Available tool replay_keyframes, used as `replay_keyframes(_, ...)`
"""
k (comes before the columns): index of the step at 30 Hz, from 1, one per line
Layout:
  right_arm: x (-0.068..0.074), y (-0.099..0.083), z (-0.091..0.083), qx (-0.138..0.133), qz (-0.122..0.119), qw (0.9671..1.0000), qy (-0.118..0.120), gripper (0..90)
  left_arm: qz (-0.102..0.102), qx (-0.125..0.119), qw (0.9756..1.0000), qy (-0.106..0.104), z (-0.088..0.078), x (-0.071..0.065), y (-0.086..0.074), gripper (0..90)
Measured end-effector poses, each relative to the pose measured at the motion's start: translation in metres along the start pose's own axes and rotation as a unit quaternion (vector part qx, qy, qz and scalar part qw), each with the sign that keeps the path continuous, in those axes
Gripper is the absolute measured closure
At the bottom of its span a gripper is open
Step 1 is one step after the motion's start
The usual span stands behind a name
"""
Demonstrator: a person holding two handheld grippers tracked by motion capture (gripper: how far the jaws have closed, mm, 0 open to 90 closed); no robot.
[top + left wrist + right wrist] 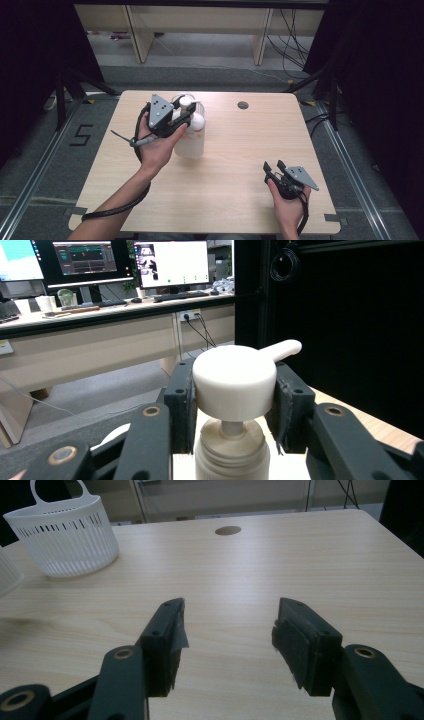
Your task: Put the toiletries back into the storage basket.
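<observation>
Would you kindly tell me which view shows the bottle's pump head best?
The left gripper view: the pump head sits close between the left tongs. The high view shows it small, beside the tongs.

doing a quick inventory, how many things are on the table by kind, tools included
pump bottle: 1, white, its pump head clamped by the left tool
basket: 1, white, slotted, with a handle
tools: 2, the right tool open over bare table
total: 4
</observation>
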State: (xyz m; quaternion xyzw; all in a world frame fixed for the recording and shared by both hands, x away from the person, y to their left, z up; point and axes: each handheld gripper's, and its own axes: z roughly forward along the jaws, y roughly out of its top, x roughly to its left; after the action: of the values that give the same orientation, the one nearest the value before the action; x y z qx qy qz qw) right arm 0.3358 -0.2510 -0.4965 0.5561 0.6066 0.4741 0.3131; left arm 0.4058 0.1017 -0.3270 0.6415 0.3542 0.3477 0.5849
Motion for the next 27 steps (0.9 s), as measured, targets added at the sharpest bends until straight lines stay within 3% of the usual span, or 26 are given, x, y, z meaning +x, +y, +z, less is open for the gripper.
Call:
replay_keyframes(2, -0.002, 0.000, 0.000, -0.004, -0.013, 0.9999, -0.005, 45.9, -0.002, -0.002, 1.0000, -0.004, 0.001, 0.001, 0.001, 58.9)
replay_keyframes(15, -0.004, 0.000, 0.001, -0.009, -0.013, 0.9999, -0.001, 45.9, -0.004, -0.004, 1.0000, -0.001, 0.006, 0.008, 0.003, 59.0)
replay_keyframes(17, -0.003, -0.001, 0.001, -0.008, -0.011, 0.9999, -0.002, 45.8, -0.003, -0.005, 1.0000, 0.006, 0.007, 0.009, 0.003, 58.9)
replay_keyframes(18, 0.001, -0.001, -0.001, 0.007, 0.012, 0.9999, -0.004, 45.8, -0.004, -0.005, 1.0000, 0.003, 0.008, 0.010, 0.004, 59.0)
replay_keyframes(19, -0.002, -0.001, 0.000, 0.001, -0.006, 1.0000, 0.000, 45.8, -0.004, -0.005, 1.0000, 0.003, 0.008, 0.010, 0.004, 59.0)
replay_keyframes(25, -0.001, 0.000, 0.000, -0.002, -0.008, 1.0000, -0.001, 45.8, -0.016, -0.009, 0.9997, 0.015, 0.011, 0.015, 0.006, 59.0)
replay_keyframes(27, -0.001, 0.000, 0.000, 0.000, -0.004, 1.0000, 0.001, 45.8, -0.009, -0.015, 0.9997, 0.016, 0.013, 0.018, 0.008, 59.0)
